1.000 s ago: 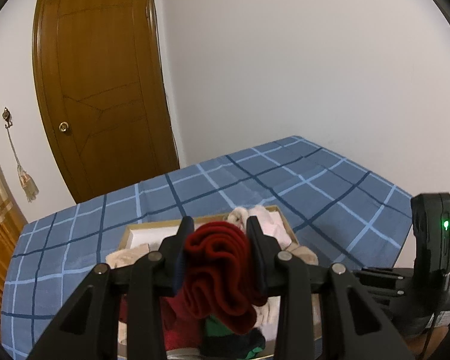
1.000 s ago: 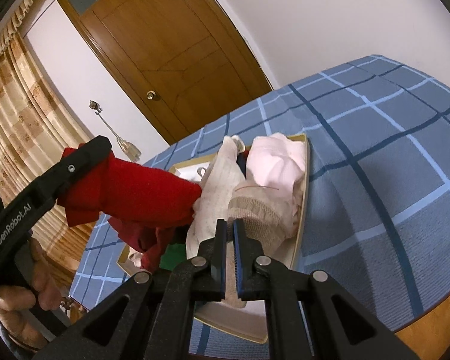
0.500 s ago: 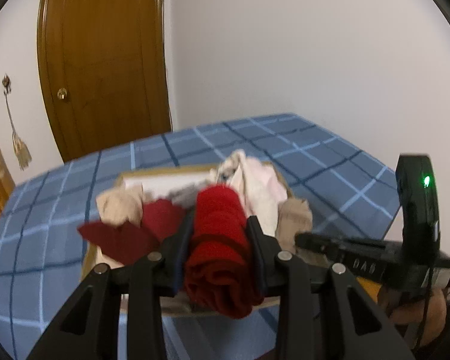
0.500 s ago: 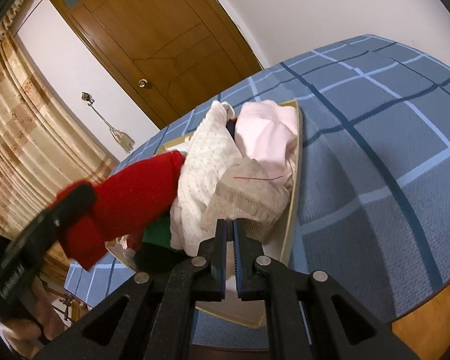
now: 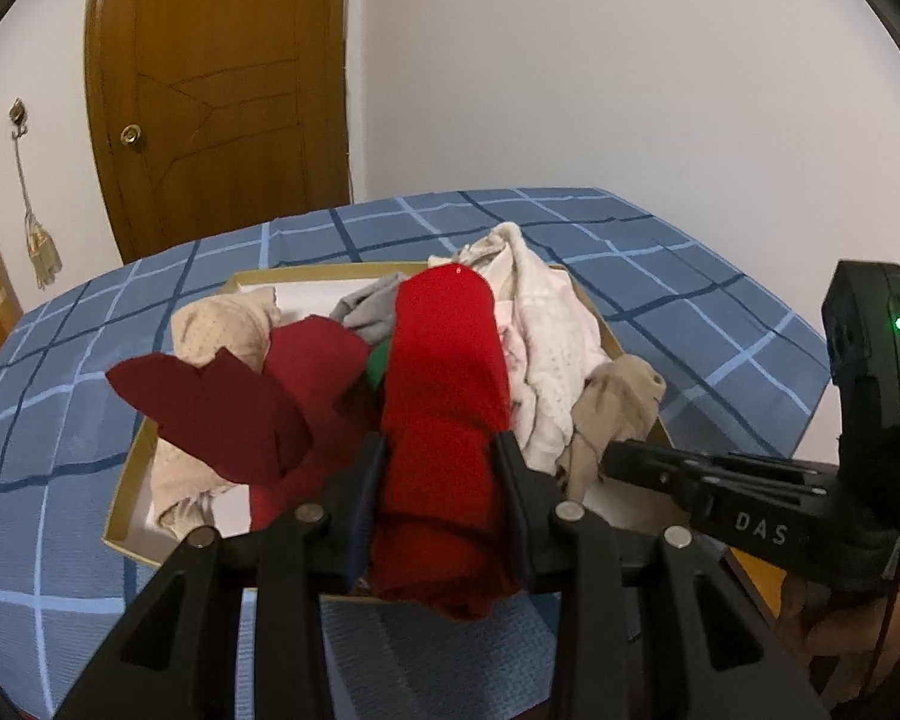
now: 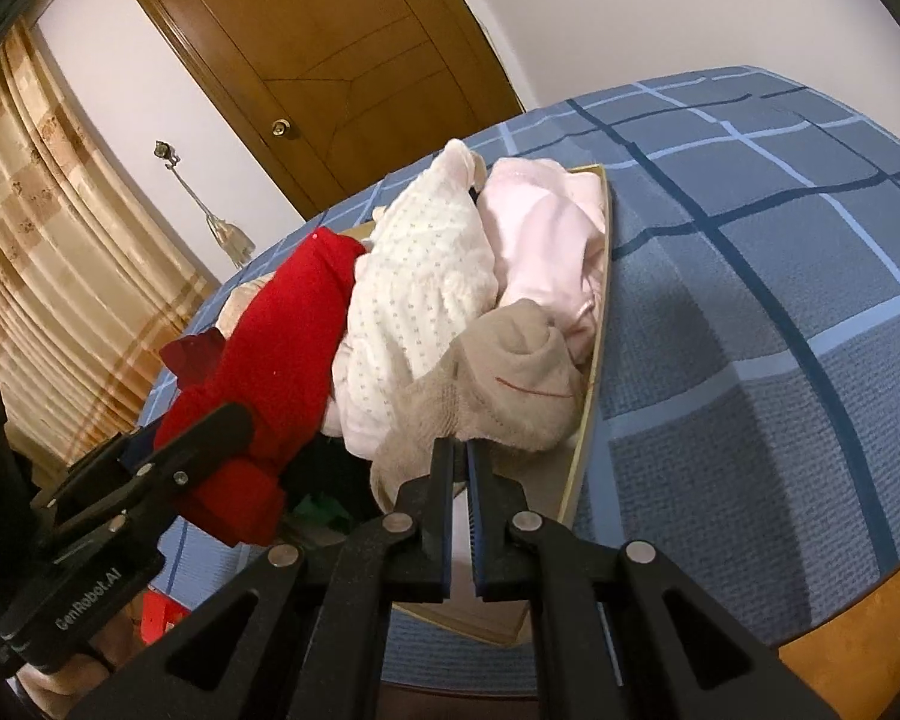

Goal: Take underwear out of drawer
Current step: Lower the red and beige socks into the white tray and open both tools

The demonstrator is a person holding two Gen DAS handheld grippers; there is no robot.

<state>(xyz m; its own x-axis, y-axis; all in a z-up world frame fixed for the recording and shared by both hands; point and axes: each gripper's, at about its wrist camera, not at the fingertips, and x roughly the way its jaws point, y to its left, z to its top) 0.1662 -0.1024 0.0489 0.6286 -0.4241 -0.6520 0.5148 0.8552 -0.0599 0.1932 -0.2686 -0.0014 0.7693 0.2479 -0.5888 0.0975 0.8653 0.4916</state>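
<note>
Left claw grips red underwear over the drawer

The left claw [image 5: 441,456] is clenched on a rolled piece of red underwear [image 5: 444,396], which sticks up between its fingers just above the near edge of the drawer [image 5: 126,468] (a shallow tan-walled tray lying on the blue checked bed [image 5: 678,276]). The right claw [image 6: 461,468] has its fingers pressed nearly together with nothing visibly between them, its tips touching a beige garment [image 6: 498,396] at the drawer's front. A dotted cream piece [image 6: 420,294], a pale pink one [image 6: 540,240] and a dark red one [image 5: 228,414] are heaped in the drawer.
</note>
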